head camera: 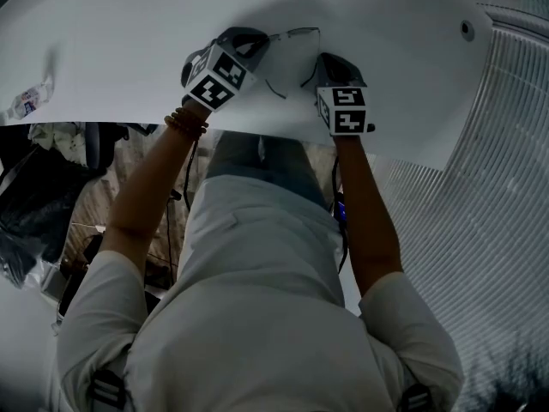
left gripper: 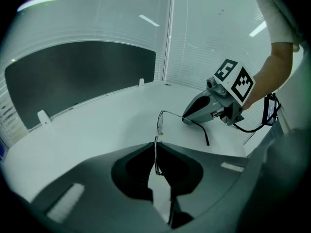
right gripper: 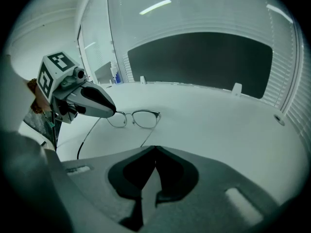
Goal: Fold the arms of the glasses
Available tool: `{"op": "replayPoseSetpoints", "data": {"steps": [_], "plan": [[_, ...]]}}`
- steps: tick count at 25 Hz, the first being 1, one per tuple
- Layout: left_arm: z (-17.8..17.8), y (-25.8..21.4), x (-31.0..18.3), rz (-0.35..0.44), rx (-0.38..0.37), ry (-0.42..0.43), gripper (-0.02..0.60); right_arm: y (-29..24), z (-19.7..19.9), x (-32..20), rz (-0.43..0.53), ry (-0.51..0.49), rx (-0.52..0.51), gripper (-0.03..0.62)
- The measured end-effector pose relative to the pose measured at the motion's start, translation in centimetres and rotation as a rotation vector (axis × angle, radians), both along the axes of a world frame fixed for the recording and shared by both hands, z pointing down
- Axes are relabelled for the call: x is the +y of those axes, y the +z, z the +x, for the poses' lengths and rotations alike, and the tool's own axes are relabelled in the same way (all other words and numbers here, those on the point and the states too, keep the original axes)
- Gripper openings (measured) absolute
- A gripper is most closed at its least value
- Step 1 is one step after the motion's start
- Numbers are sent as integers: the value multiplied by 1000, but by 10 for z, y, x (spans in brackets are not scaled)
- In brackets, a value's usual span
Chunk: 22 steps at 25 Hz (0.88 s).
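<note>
Clamping glasses (right gripper: pixel 132 118) by one frame end with left claw (left gripper: pixel 155 145), pinched tight. Lying on white table (head camera: pixel 129 50), upper centre of head view, both arms unfolded. Holding right claw (right gripper: pixel 154 150) fully closed, nothing in it, tip beside one arm.

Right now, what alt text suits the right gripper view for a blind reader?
Thin glasses, arms unfolded, sit on a white table, the left claw holding one end of the frame. The right claw, jaws together, fills the foreground, one arm running toward it.
</note>
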<state>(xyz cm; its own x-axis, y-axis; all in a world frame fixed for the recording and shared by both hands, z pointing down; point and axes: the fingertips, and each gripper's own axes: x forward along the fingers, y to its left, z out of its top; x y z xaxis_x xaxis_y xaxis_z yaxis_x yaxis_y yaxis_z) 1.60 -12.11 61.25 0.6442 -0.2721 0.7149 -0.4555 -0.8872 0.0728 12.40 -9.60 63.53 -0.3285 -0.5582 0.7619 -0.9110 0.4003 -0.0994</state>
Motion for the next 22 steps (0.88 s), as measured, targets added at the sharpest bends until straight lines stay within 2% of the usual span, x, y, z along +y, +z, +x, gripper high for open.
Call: {"op": "replayPoseSetpoints", "data": {"steps": [8,22], "plan": [[6,0,5,1,13,0,20,1,-29,3,-2,-40,-25,2],[14,0,18,-9,24,28,20,-2,-49,-8,10,-60,-33,2]]}}
